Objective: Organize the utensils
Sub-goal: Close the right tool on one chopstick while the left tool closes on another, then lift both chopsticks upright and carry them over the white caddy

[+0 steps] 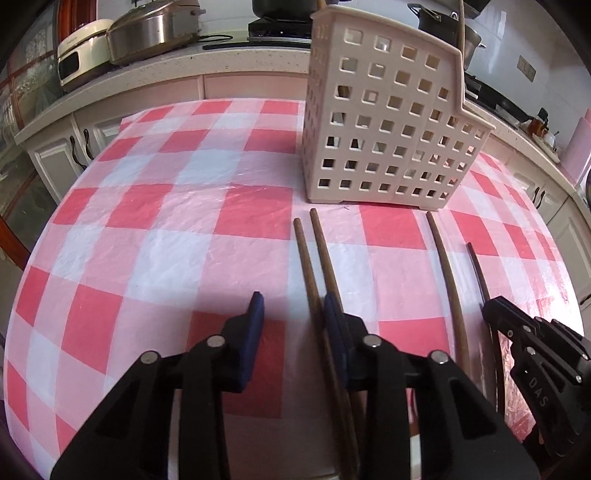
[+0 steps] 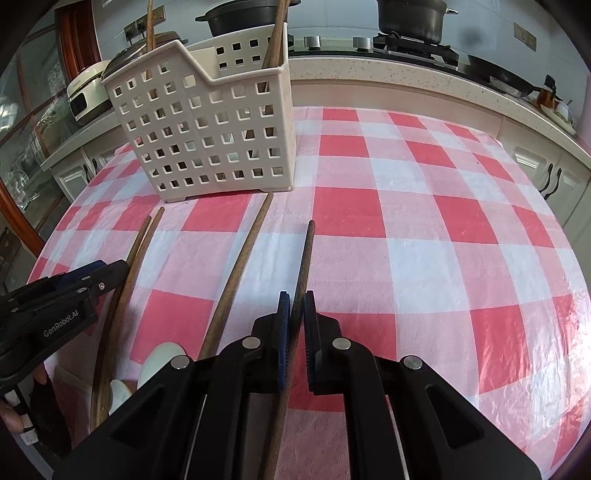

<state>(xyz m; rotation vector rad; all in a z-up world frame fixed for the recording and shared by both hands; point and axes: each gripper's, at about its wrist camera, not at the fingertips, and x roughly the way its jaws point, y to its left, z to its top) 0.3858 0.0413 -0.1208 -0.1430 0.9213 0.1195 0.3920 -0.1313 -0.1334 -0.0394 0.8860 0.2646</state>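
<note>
Wooden chopsticks, 4 in all, are seen lying on the checked tabletop [image 2: 424,206] in front of the perforated holder [image 2: 207,133]. The right tool [image 2: 295,306] is closed on the rightmost chopstick [image 2: 308,251], taken along its nearer part; the tip extends forward past the pads, towards the holder's side of the tabletop. The left tool [image 1: 293,314] is open; its right pad rests beside the paired chopsticks [image 1: 314,258], which are not clamped. A 3rd stick [image 2: 243,258] lies between, its far tip just beside the holder's base.

Handling is judged as light, stiff and thin; the smooth round shaft may roll or twist in the pads, so a grip square across the shaft is advised. Long axes run from the near edge towards the holder. Upright chopsticks [image 2: 275,33] are already seen standing in the holder's compartments.
</note>
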